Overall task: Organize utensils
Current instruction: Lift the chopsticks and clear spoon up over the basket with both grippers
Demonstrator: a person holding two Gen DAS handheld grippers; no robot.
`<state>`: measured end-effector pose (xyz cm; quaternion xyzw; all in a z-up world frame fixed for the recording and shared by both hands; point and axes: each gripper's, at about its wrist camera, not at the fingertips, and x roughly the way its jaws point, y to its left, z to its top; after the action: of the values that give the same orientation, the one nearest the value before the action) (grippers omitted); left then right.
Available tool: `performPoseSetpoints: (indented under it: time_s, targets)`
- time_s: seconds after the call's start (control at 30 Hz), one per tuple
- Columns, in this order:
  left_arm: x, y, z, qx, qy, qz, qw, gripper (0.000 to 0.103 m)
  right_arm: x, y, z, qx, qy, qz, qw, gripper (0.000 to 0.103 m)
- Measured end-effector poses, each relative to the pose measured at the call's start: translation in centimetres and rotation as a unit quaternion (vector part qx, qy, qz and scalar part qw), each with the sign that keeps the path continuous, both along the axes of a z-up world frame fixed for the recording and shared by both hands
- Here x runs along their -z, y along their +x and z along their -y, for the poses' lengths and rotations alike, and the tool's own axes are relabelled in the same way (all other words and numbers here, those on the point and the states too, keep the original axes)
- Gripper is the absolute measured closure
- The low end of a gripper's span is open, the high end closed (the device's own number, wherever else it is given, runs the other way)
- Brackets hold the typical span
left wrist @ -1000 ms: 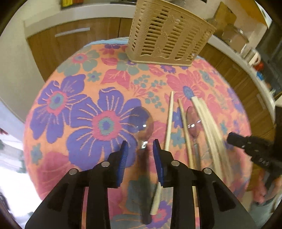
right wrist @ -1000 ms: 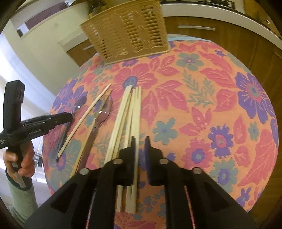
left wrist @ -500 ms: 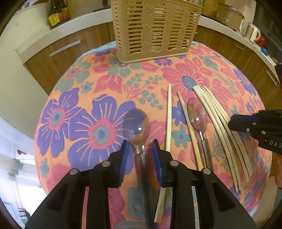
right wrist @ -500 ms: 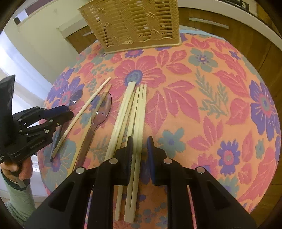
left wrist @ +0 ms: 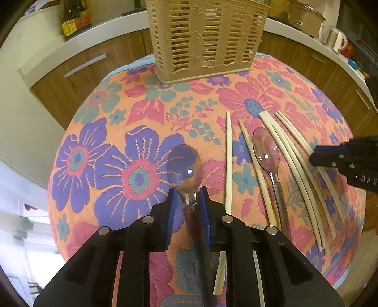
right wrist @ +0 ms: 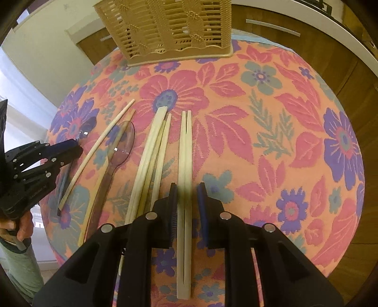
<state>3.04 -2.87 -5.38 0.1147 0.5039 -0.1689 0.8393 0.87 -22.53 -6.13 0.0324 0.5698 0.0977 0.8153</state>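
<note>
A clear plastic spoon (left wrist: pixel 185 165) lies on the flowered tablecloth (left wrist: pixel 132 113). My left gripper (left wrist: pixel 189 196) straddles its neck. The jaws are closing, and a thin gap still shows on each side of the neck. A joined pair of pale chopsticks (right wrist: pixel 185 146) lies between the pads of my right gripper (right wrist: pixel 187 189). It sits close to the left pad, with a gap on the right. The beige slotted utensil basket (left wrist: pixel 203 40) stands upright at the table's far edge.
A second clear spoon (left wrist: pixel 265 151) and several loose chopsticks (left wrist: pixel 228 160) lie between the two grippers. A bottle (left wrist: pixel 73 19), a pot and a mug (left wrist: pixel 340 40) stand on the counter behind. A person's hand (right wrist: pixel 22 226) holds the left gripper's handle.
The left jaws have narrowed around the spoon's neck. The right gripper has slid right, from the bundle onto the joined chopstick pair, which now lies slightly apart from the other chopsticks.
</note>
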Motion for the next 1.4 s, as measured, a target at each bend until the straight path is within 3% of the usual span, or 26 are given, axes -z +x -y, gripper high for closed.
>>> performPoseSetpoints:
  time_s: [0.1,0.27,0.33,0.4,0.5,0.7,0.8,0.9,1.17,1.4]
  targets:
    - [0.0,0.1,0.5,0.014,0.009,-0.006,0.9998,0.079,-0.1,1.1,-1.0,-0.015,-0.005,-0.02,1.0,0.073]
    - [0.0,0.2,1.0,0.023,0.022,-0.002,0.9995,0.078,-0.2,2.1,-2.1,-0.028,-0.037,-0.025,0.999,0.074]
    - [0.0,0.2,1.0,0.024,0.021,0.0,0.9995,0.078,-0.2,2.3,-2.2,-0.03,-0.048,-0.022,0.998,0.085]
    - [0.0,0.3,1.0,0.022,0.021,0.005,0.9995,0.085,-0.3,2.2,-2.4,-0.03,-0.063,-0.011,0.998,0.092]
    - [0.0,-0.1,1.5,0.026,0.029,0.021,0.999,0.093,-0.3,1.8,-2.8,-0.035,-0.068,0.004,0.997,0.093]
    - [-2.1,0.1,-0.5,-0.004,-0.069,0.049,0.9964,0.093,-1.9,0.2,-2.4,-0.038,-0.041,0.042,0.998,0.093]
    - [-4.8,0.1,-1.4,-0.01,-0.128,0.078,0.9887,0.093,-4.1,-0.1,-1.5,-0.038,-0.025,0.079,0.996,0.093]
    - [-8.1,0.1,-1.3,-0.009,-0.162,0.124,0.979,0.093,-6.7,0.0,-0.4,-0.041,-0.008,0.123,0.991,0.093]
    - [-17.1,3.1,0.4,-0.007,-0.219,0.243,0.945,0.093,-14.5,2.6,0.3,-0.045,0.022,0.262,0.964,0.093]
    - [-20.8,7.9,2.1,-0.014,-0.244,0.285,0.9271,0.093,-19.6,7.4,2.5,-0.019,0.067,0.346,0.936,0.093]
